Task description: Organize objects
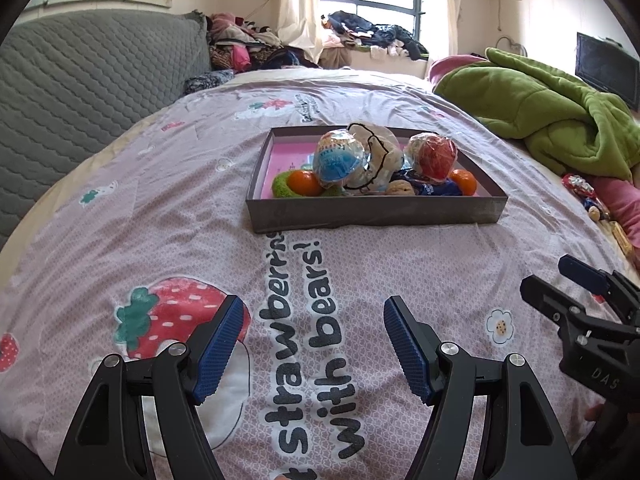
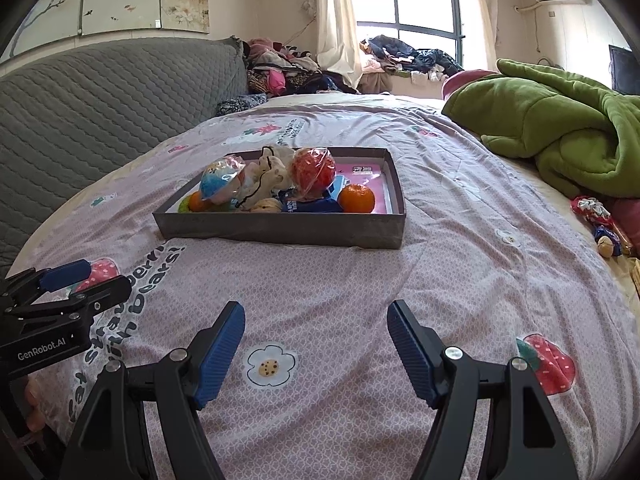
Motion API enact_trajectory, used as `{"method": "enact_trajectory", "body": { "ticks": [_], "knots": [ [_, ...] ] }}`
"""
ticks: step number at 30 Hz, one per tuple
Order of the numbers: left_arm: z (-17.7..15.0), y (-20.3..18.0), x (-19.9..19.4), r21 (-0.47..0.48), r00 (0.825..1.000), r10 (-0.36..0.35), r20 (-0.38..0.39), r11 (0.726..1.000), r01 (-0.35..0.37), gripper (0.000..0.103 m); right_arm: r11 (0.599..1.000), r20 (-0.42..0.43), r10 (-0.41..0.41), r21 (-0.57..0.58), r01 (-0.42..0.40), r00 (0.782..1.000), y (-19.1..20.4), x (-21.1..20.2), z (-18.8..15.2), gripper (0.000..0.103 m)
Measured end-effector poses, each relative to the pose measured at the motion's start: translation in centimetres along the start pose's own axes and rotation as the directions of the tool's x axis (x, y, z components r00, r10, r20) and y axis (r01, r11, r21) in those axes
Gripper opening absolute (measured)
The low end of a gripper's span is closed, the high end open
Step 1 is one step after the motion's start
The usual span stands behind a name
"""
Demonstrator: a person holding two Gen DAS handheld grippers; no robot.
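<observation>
A shallow grey box (image 1: 376,210) (image 2: 280,230) with a pink floor sits on the bed ahead of both grippers. It holds a blue-wrapped ball (image 1: 338,160) (image 2: 218,184), a red-wrapped ball (image 1: 434,156) (image 2: 314,172), two oranges (image 1: 306,183) (image 2: 357,198), a crumpled clear bag (image 1: 378,160) and a dark blue packet (image 2: 310,205). My left gripper (image 1: 314,308) hangs open over the printed sheet, nothing between its blue pads. My right gripper (image 2: 316,314) is open and empty too, well short of the box. Each gripper shows at the other view's edge (image 1: 580,280) (image 2: 66,274).
A green blanket (image 1: 552,116) (image 2: 560,128) is heaped at the right. Small wrapped items (image 1: 584,194) (image 2: 600,220) lie loose beside it near the bed's right edge. A grey quilted headboard (image 1: 80,80) stands left. Clothes (image 2: 288,68) are piled at the back under the window.
</observation>
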State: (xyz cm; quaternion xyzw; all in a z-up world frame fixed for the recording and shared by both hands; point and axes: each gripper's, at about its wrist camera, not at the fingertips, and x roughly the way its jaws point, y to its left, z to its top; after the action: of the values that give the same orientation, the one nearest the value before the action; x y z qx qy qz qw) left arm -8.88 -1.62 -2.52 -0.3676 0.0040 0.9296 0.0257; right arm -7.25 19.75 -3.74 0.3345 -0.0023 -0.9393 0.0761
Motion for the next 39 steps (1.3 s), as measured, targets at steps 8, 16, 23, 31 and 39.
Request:
{"method": "enact_trajectory", "body": {
  "ticks": [8, 16, 23, 31, 39],
  "knots": [
    [-0.14, 0.03, 0.36, 0.002, 1.000, 0.008, -0.002, 1.000, -0.008, 0.074, 1.000, -0.010, -0.008, 0.003, 0.008, 1.000, -0.11, 0.35, -0.17, 0.073],
    [-0.29, 0.08, 0.54, 0.006, 1.000, 0.013, 0.000, 1.000, -0.013, 0.074, 1.000, -0.014, -0.012, 0.000, 0.012, 1.000, -0.11, 0.38, -0.32, 0.073],
    [-0.51, 0.04, 0.36, 0.012, 1.000, 0.013, 0.021, 1.000, -0.014, 0.074, 1.000, -0.011, -0.013, 0.005, 0.013, 1.000, -0.21, 0.30, -0.33, 0.073],
    [-0.48, 0.16, 0.33, 0.010, 1.000, 0.012, 0.021, 1.000, -0.012, 0.074, 1.000, -0.013, -0.008, 0.001, 0.008, 1.000, -0.16, 0.33, -0.36, 0.073],
    [-0.48, 0.15, 0.39, 0.011, 1.000, 0.011, 0.018, 1.000, -0.011, 0.074, 1.000, -0.014, -0.009, 0.004, 0.009, 1.000, -0.30, 0.37, -0.38, 0.073]
  ]
}}
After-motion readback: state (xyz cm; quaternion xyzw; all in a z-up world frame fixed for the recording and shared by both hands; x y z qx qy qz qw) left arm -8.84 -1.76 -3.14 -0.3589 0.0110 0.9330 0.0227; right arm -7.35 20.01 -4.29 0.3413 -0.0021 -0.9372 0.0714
